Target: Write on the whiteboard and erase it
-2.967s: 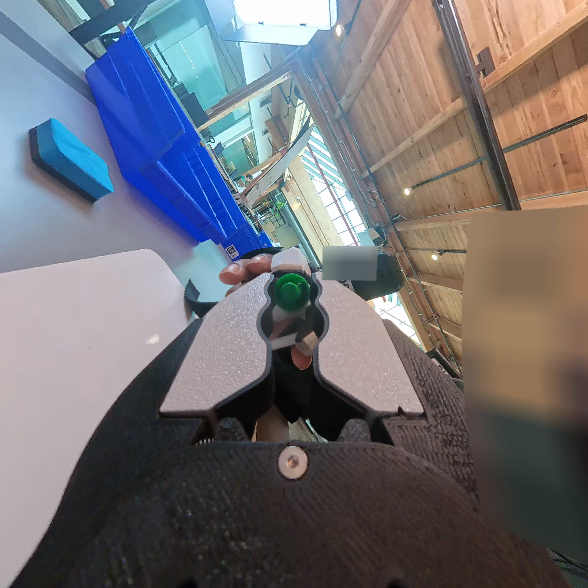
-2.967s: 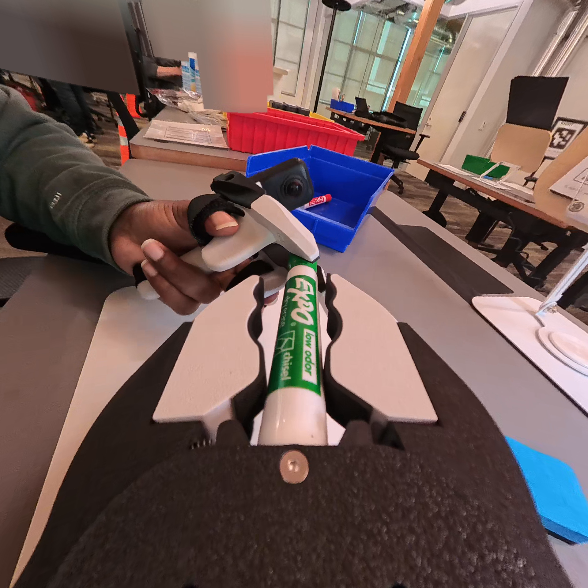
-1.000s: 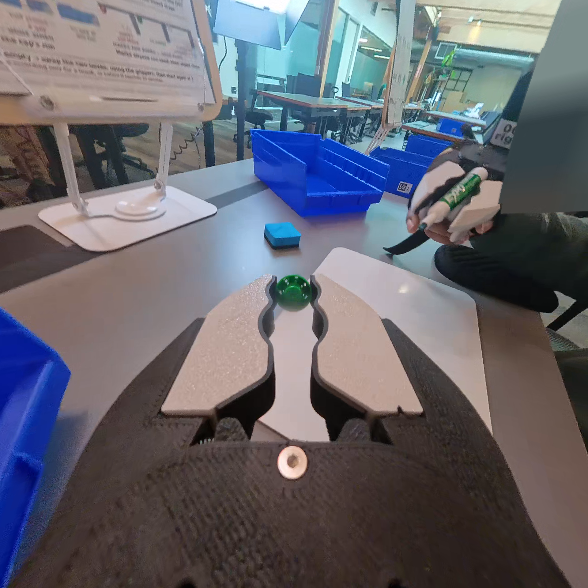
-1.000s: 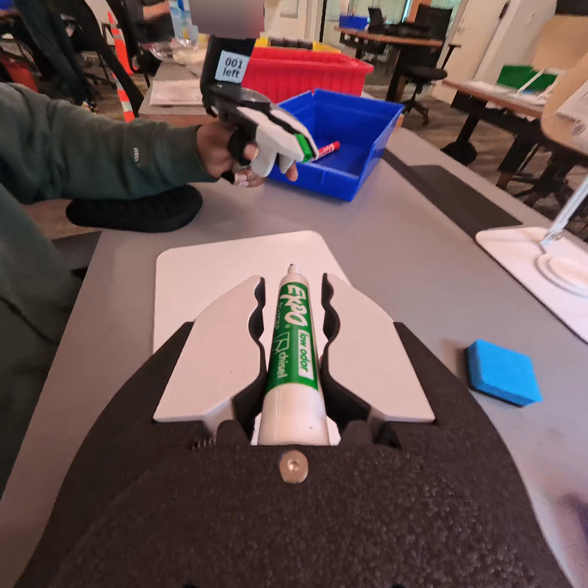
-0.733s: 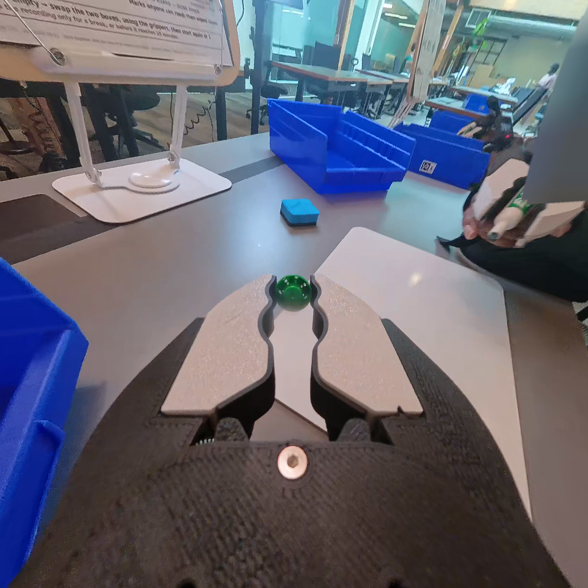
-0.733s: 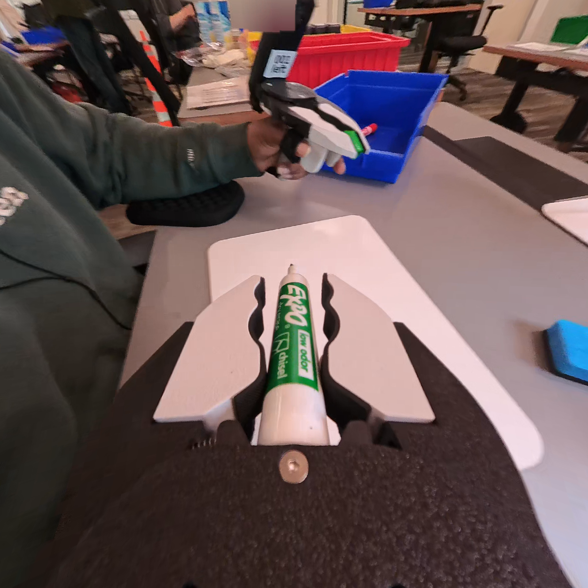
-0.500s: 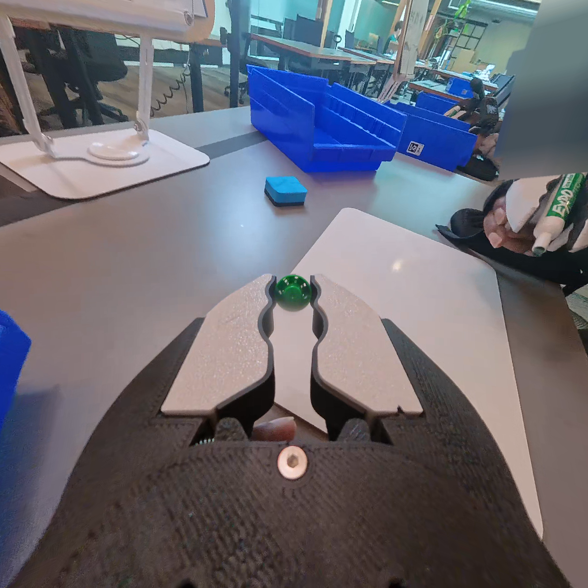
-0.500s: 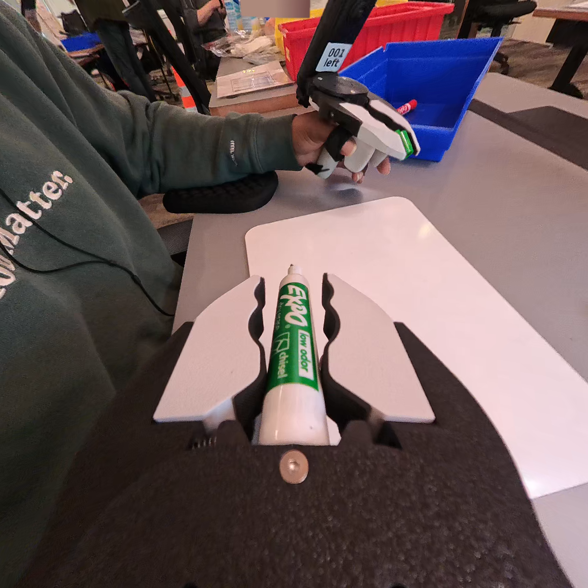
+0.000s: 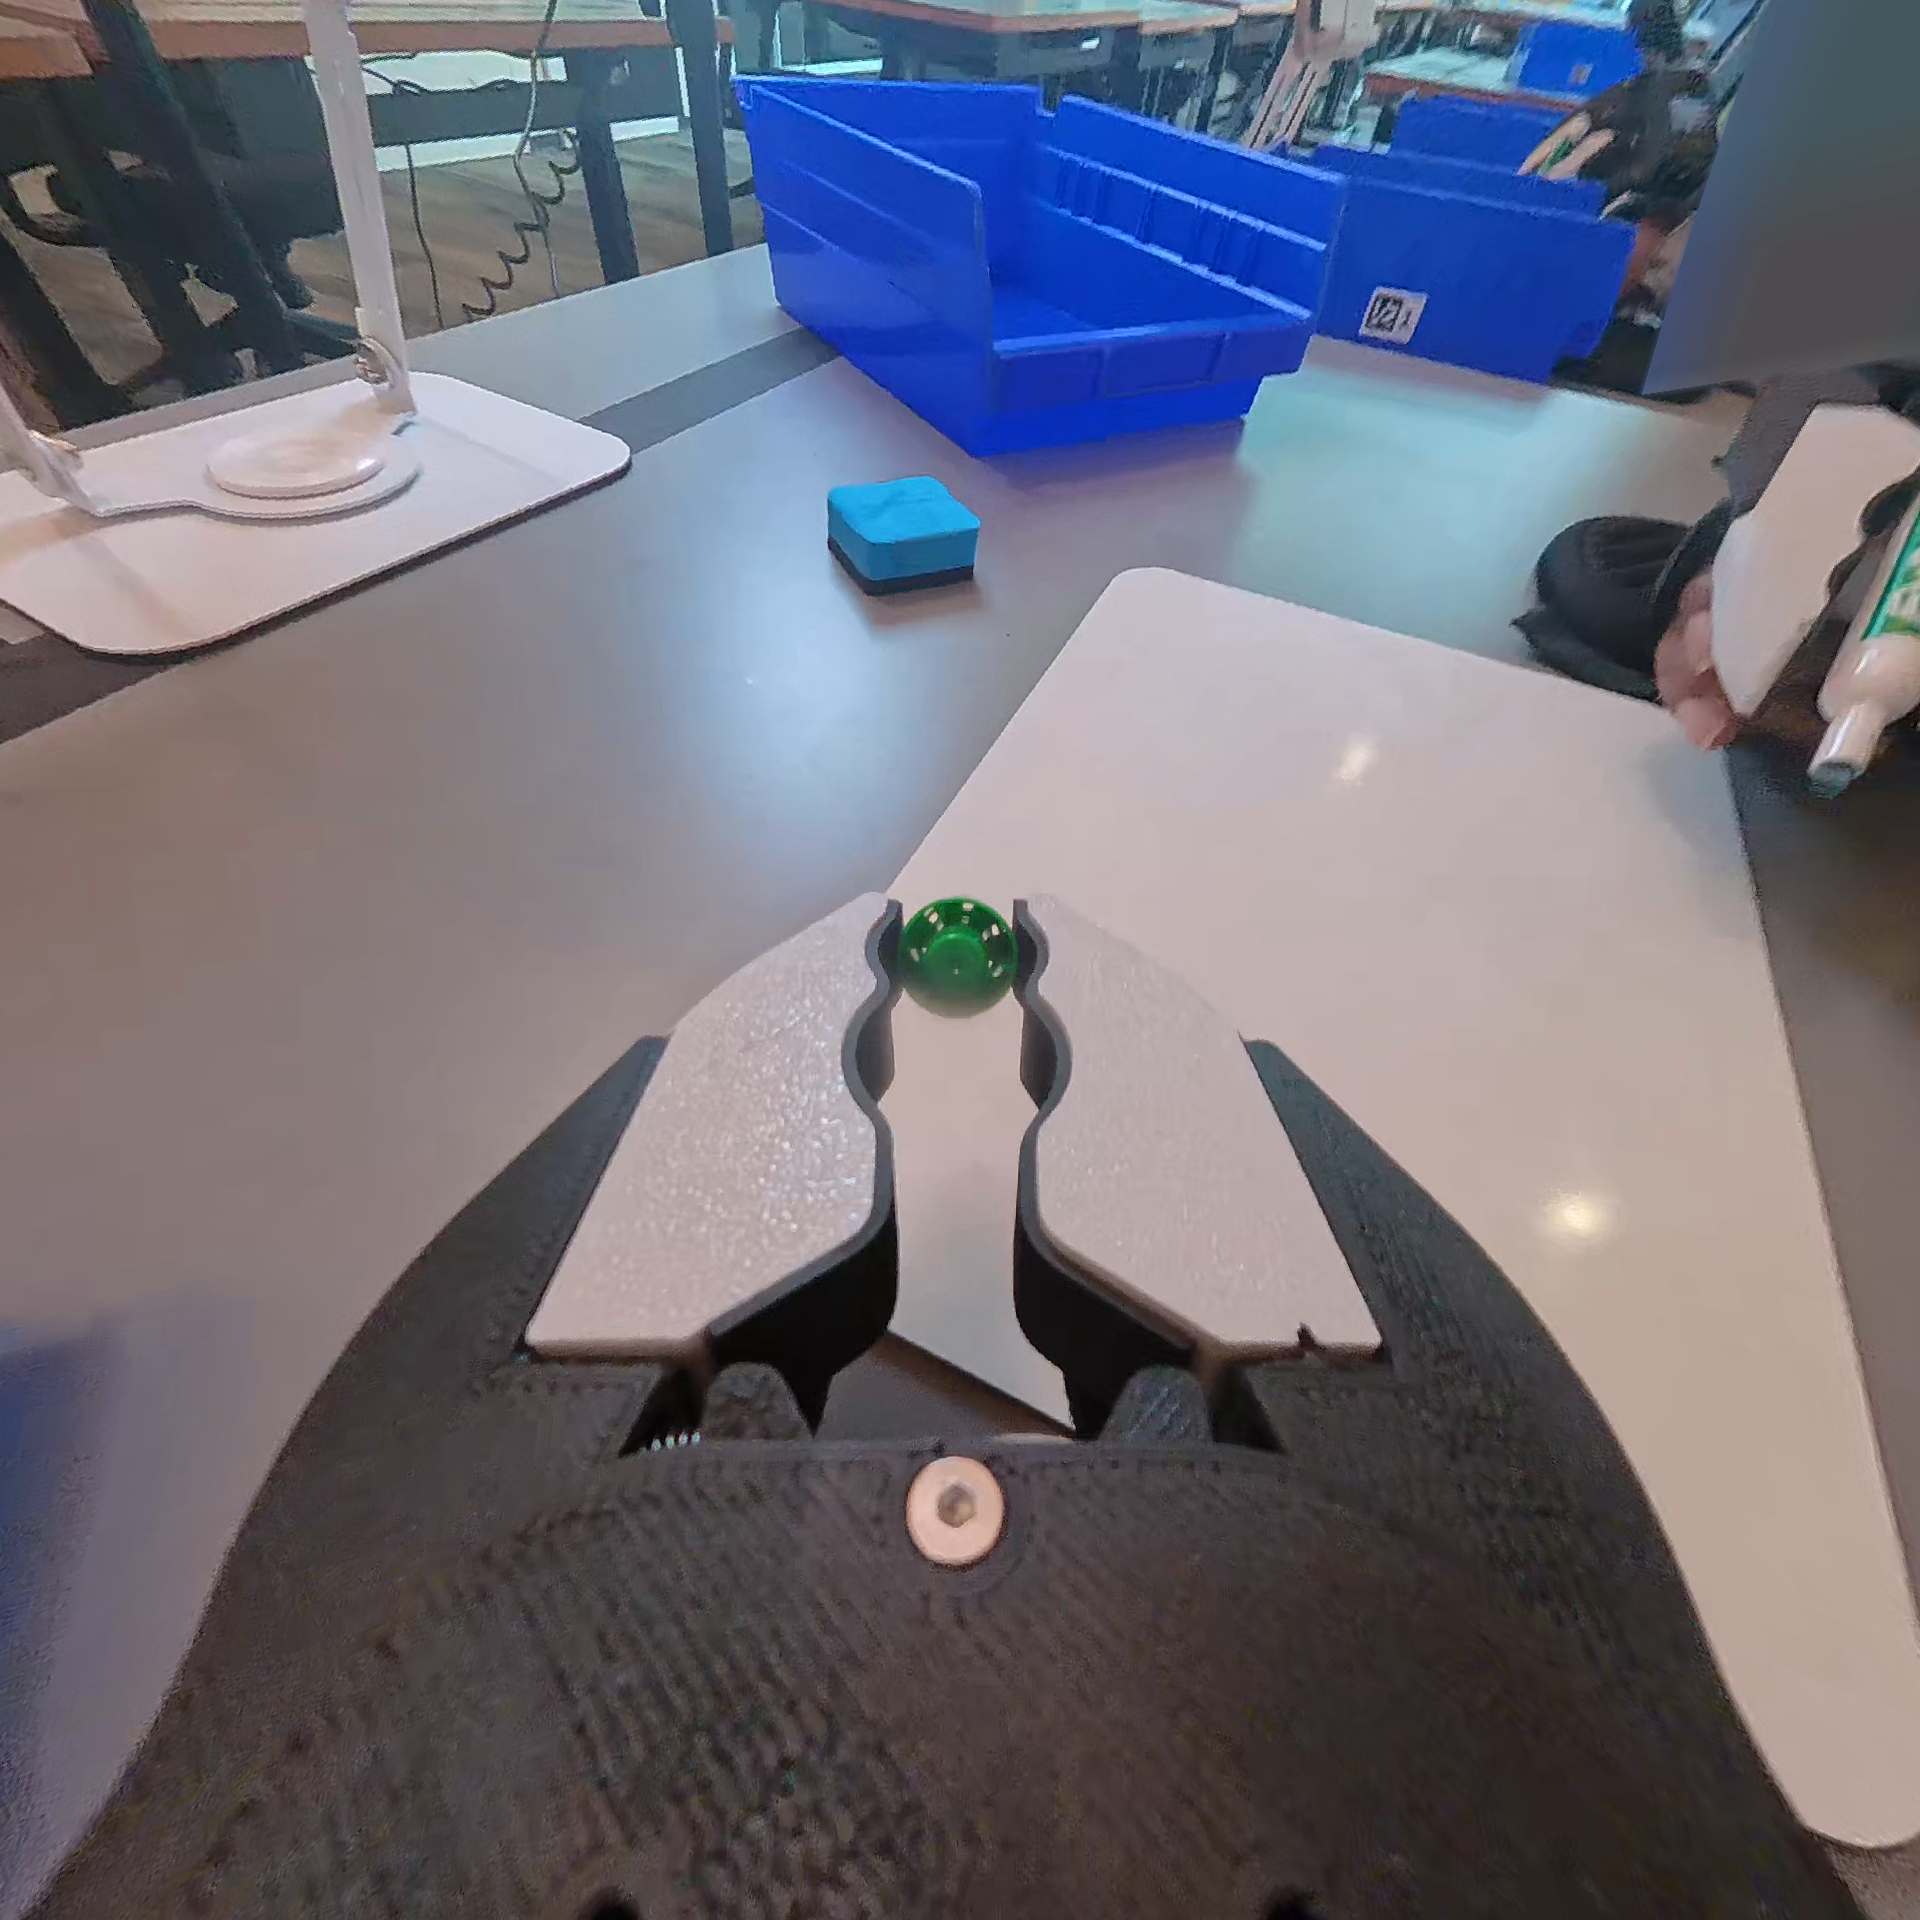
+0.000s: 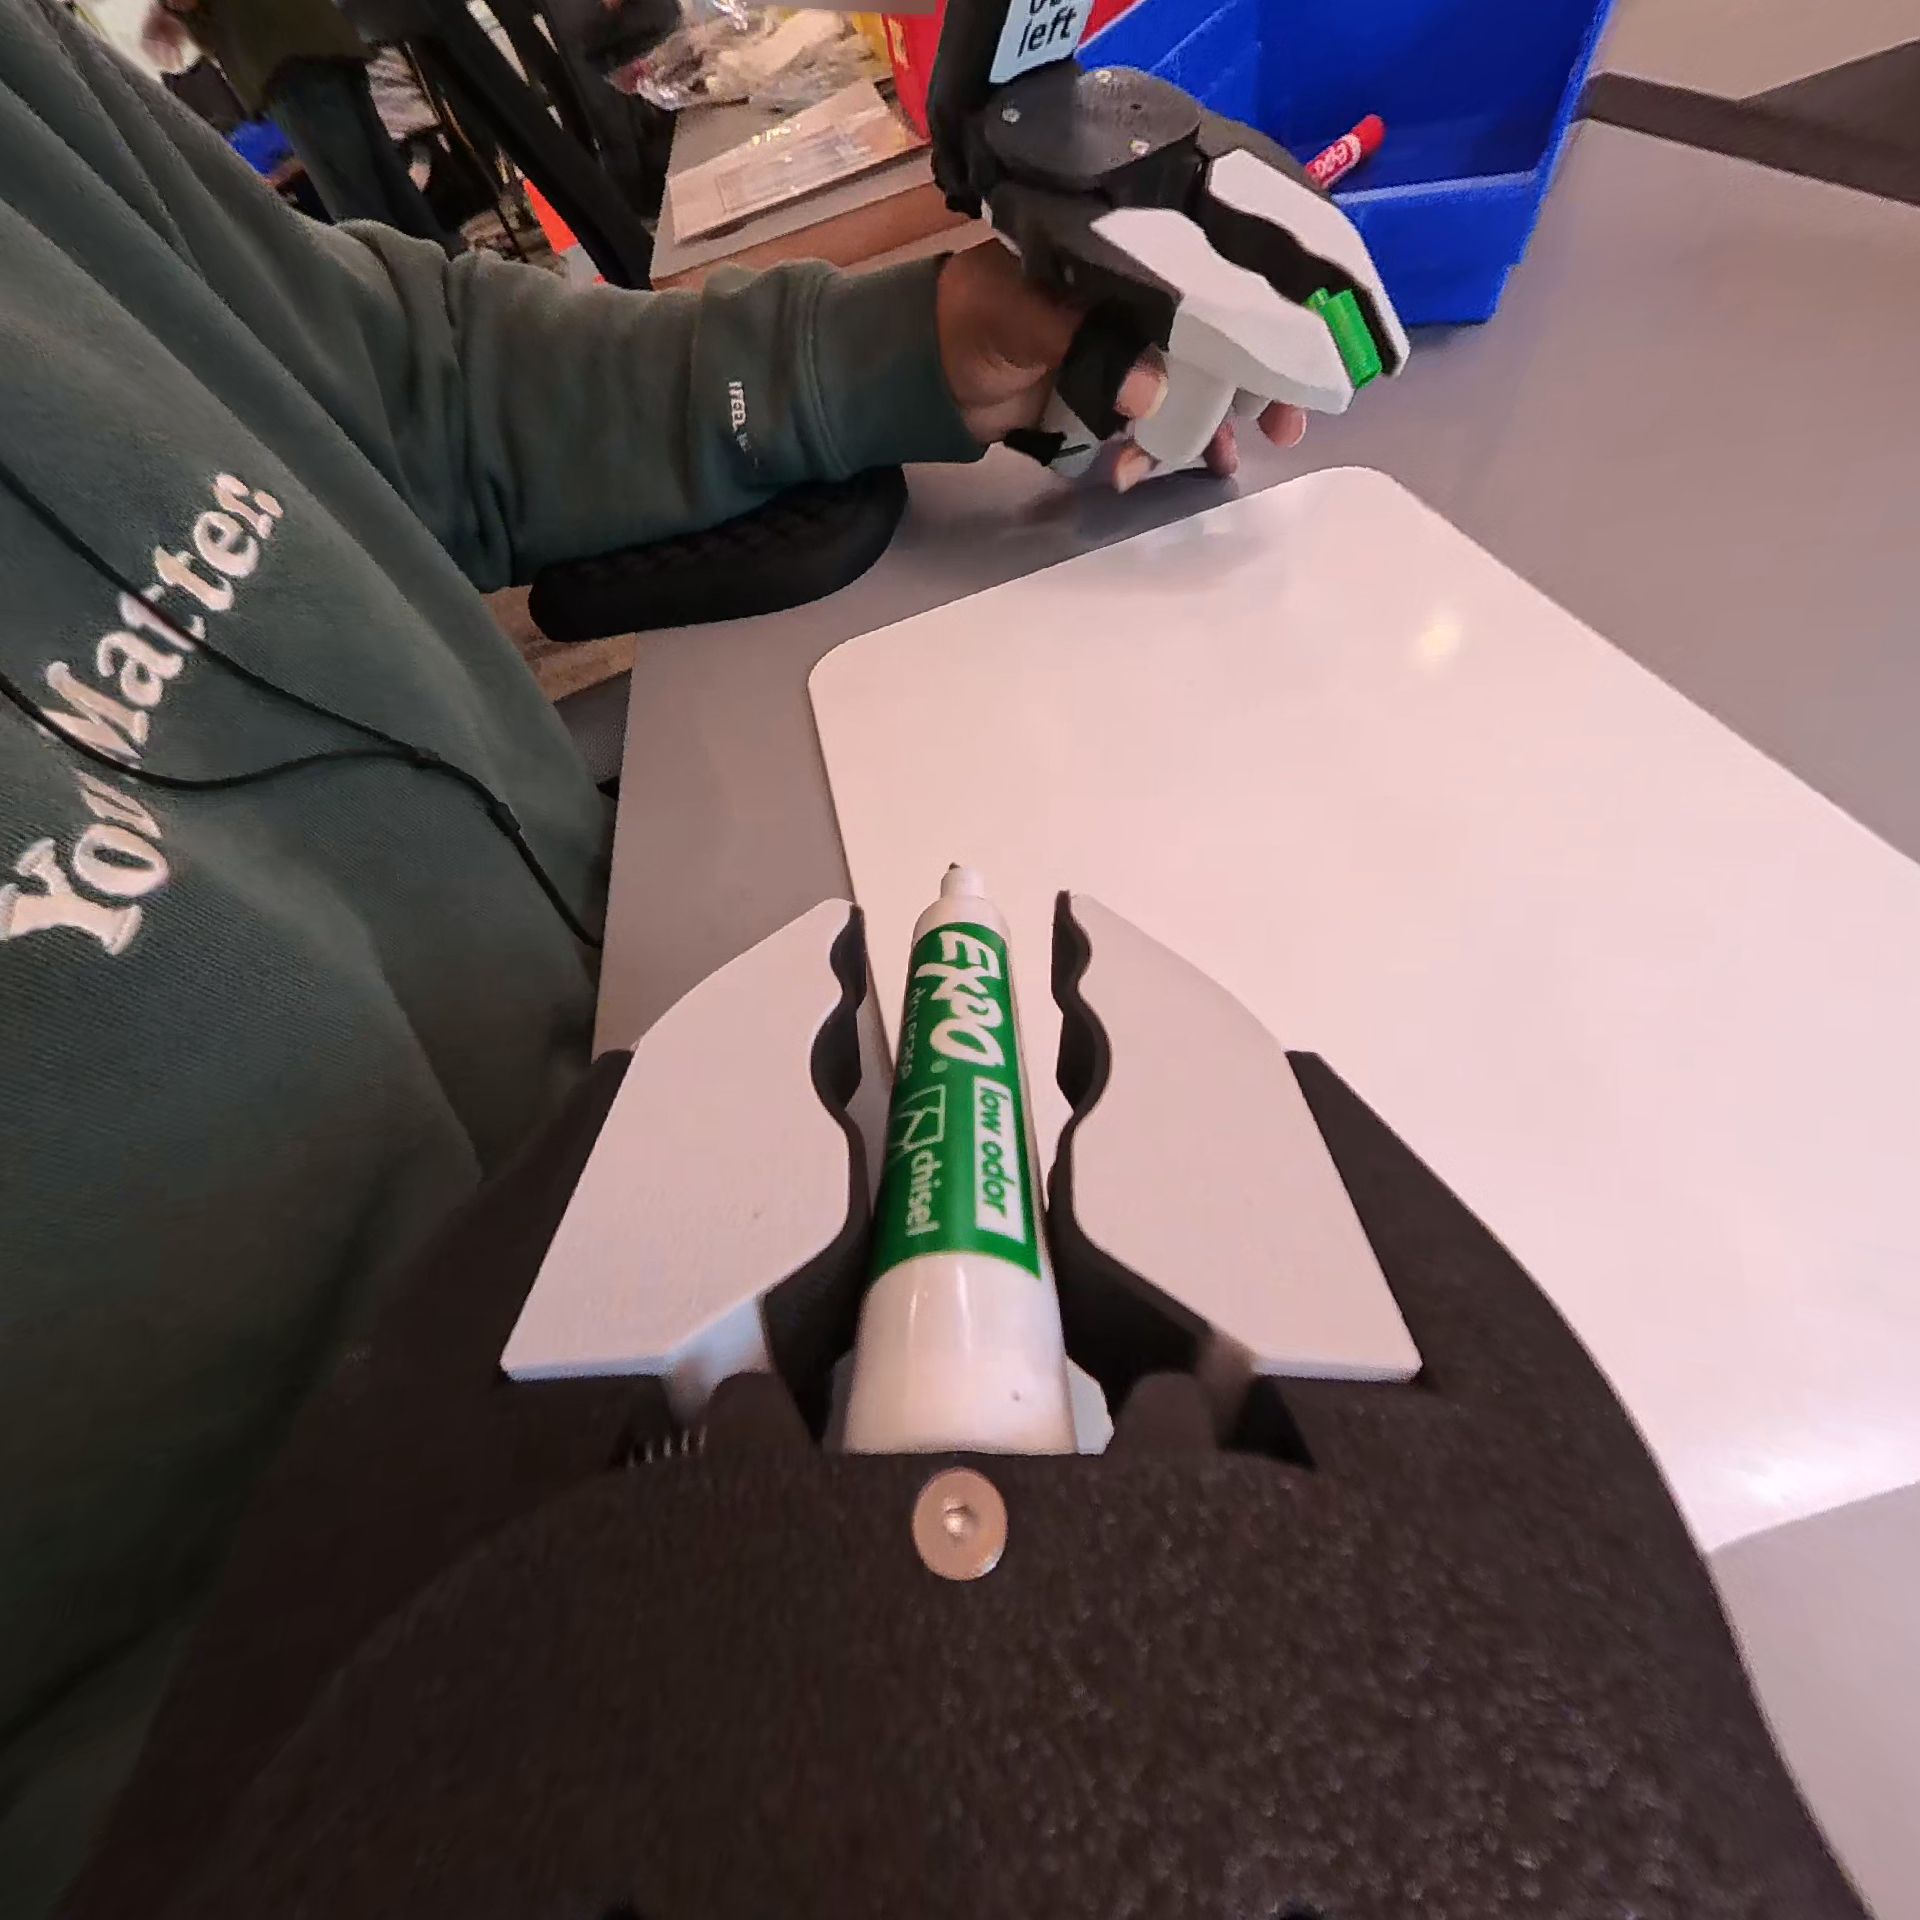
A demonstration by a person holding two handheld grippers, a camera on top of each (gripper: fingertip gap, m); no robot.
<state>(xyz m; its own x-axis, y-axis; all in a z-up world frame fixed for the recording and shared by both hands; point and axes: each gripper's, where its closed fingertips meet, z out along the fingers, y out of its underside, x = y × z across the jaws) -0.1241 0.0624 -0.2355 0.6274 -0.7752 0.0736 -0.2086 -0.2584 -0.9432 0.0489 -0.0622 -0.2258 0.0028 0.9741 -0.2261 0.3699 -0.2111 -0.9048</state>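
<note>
The right gripper [image 10: 956, 914] pinches an uncapped green dry-erase marker [image 10: 951, 1164], tip over the blank whiteboard [image 10: 1403, 883]. At twelve o'clock the left gripper [image 10: 1351, 332] clamps the green marker cap [image 9: 954, 954]. Farther, at eleven from the left gripper, sits a blue eraser [image 9: 902, 532].

Printed lettering runs along the green-and-white marker barrel [image 10: 961, 1174] clamped in the right gripper [image 10: 956, 914]. A small white tag [image 10: 1039, 26] sits on the left gripper [image 10: 1351, 332], which pinches a green cap [image 10: 1340, 327]. Pale lettering crosses the dark green sweatshirt [image 10: 156, 727]. A white sticker [image 9: 1392, 312] marks a blue plastic bin [image 9: 1475, 260], and a red marker [image 10: 1340, 151] also carries print.
</note>
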